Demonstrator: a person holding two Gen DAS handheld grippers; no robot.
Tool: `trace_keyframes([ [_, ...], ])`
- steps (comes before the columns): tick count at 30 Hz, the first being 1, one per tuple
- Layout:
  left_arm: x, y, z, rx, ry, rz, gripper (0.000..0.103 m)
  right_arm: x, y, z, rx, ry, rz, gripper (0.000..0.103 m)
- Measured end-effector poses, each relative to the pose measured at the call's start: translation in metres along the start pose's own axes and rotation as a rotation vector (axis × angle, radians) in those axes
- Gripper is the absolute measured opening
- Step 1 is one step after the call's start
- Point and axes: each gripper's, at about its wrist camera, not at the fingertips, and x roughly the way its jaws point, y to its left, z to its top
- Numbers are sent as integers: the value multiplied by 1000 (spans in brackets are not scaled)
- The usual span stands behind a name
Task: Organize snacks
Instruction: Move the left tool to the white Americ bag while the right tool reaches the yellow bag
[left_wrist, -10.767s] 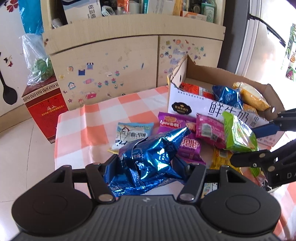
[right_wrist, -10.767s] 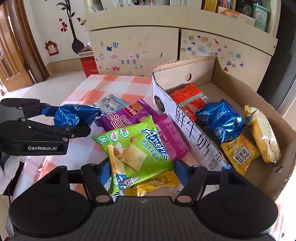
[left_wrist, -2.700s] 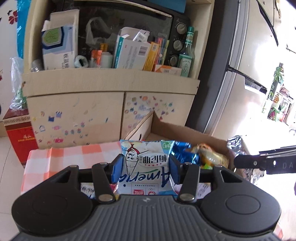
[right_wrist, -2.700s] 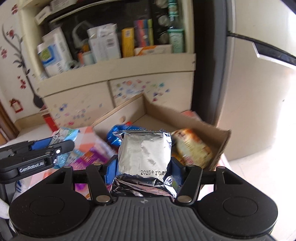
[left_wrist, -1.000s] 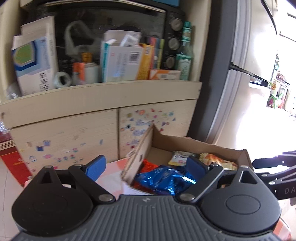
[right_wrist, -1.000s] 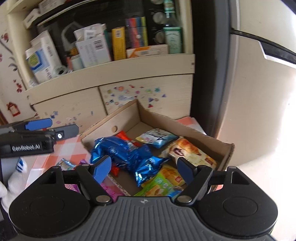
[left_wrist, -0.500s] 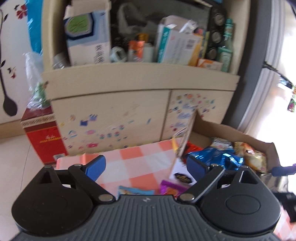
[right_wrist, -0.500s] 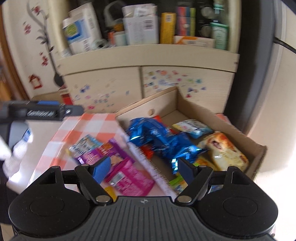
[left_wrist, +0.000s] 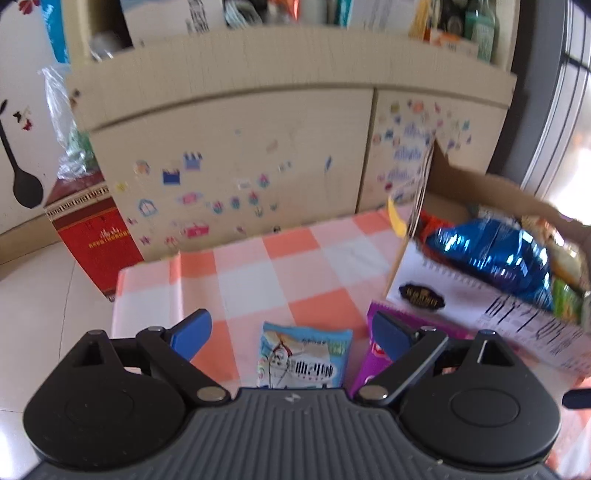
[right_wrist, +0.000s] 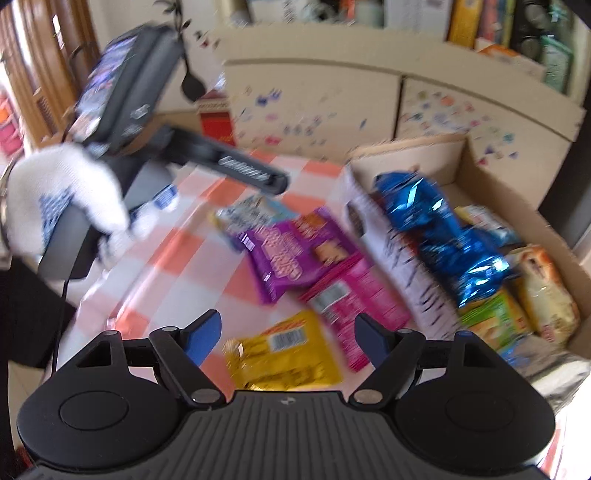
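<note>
My left gripper (left_wrist: 293, 334) is open and empty above a light blue snack pack (left_wrist: 304, 356) on the checked tablecloth (left_wrist: 258, 266); a purple pack (left_wrist: 369, 363) lies beside it. My right gripper (right_wrist: 288, 338) is open and empty over a yellow pack (right_wrist: 284, 354). A purple pack (right_wrist: 295, 251) and a pink pack (right_wrist: 351, 295) lie beyond it. The cardboard box (right_wrist: 491, 177) at the right holds blue foil bags (right_wrist: 439, 225) and several other snacks. The left gripper also shows in the right wrist view (right_wrist: 258, 173).
A cream cabinet with stickers (left_wrist: 236, 147) stands behind the table. A red box (left_wrist: 92, 236) sits on the floor at the left. A gloved hand (right_wrist: 66, 192) holds the left tool. The table's left edge (left_wrist: 118, 295) drops to tiled floor.
Both grippers have tilted down and swung left from the box toward the loose packs on the cloth. Both stay open and empty; earlier each held a pack that now lies in the box.
</note>
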Motion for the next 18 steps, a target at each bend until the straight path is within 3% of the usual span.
trace_keyframes([
  [8,20,-2,-11,36,66,-1,94,15,0,-11,17,74,19,84],
  [18,34,3,-23,50,99,7,91,42,-8,-12,127,173,-63,88],
])
